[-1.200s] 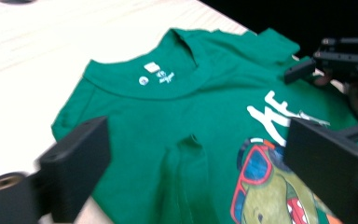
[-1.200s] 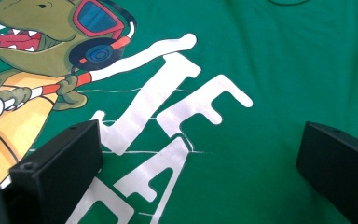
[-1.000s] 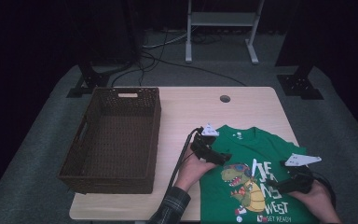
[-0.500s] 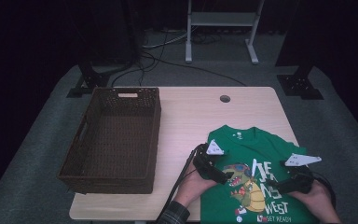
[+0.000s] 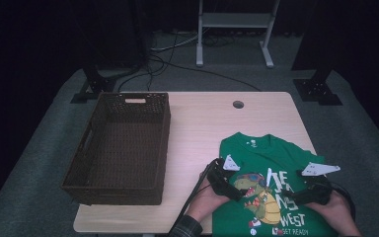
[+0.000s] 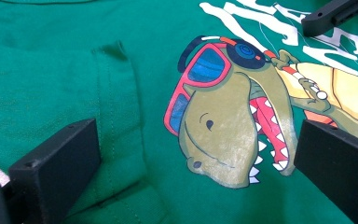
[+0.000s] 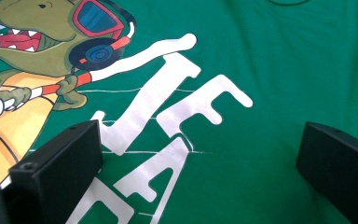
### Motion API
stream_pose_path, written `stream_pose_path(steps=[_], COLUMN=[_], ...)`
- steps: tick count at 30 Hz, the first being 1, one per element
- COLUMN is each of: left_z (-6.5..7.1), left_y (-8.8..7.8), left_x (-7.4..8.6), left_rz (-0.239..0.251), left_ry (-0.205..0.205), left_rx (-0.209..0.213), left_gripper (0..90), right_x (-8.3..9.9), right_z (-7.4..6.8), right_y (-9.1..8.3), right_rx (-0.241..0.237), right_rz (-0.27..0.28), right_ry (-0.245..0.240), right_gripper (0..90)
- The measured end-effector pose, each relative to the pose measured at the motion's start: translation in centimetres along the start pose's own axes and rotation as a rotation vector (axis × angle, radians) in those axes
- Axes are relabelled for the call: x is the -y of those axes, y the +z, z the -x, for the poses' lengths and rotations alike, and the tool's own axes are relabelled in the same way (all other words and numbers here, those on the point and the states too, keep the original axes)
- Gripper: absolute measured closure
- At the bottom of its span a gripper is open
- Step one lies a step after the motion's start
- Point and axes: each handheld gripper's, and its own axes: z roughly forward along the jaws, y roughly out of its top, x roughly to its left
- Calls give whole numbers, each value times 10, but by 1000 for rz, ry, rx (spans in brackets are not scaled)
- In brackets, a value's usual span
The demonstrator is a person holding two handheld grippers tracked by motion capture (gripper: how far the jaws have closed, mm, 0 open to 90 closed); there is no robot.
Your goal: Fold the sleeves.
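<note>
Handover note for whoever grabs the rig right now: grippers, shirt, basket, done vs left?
Left gripper: open, jaws apart over the dinosaur print, holding nothing.
Right gripper: open over the white lettering, holding nothing.
Green cotton T-shirt with dinosaur print: spread flat, front up, at the table's near right; one sleeve looks tucked in, seen in the left gripper view.
Dark brown woven rectangular basket: on the table's left, nothing in it.
Done: shirt laid out.
Left: probably fold it and put it in the basket; no grip taken yet.

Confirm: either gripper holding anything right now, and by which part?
Nothing is held. The left gripper and the right gripper both have open jaws over the green T-shirt, with no fabric pinched.
</note>
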Motion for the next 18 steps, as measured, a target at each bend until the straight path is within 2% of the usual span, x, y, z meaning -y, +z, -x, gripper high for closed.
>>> stream_pose_path(steps=[10,18], left_z=[8,1], left_y=[2,-6], left_x=[1,7], left_rz=[-59,-60], left_ry=[113,105], left_rx=[-82,-88], left_gripper=[0,0], right_x=[0,-3], right_z=[0,-5], right_y=[0,4], right_rx=[3,5], right_rz=[0,0], right_ry=[2,2], right_gripper=[0,0])
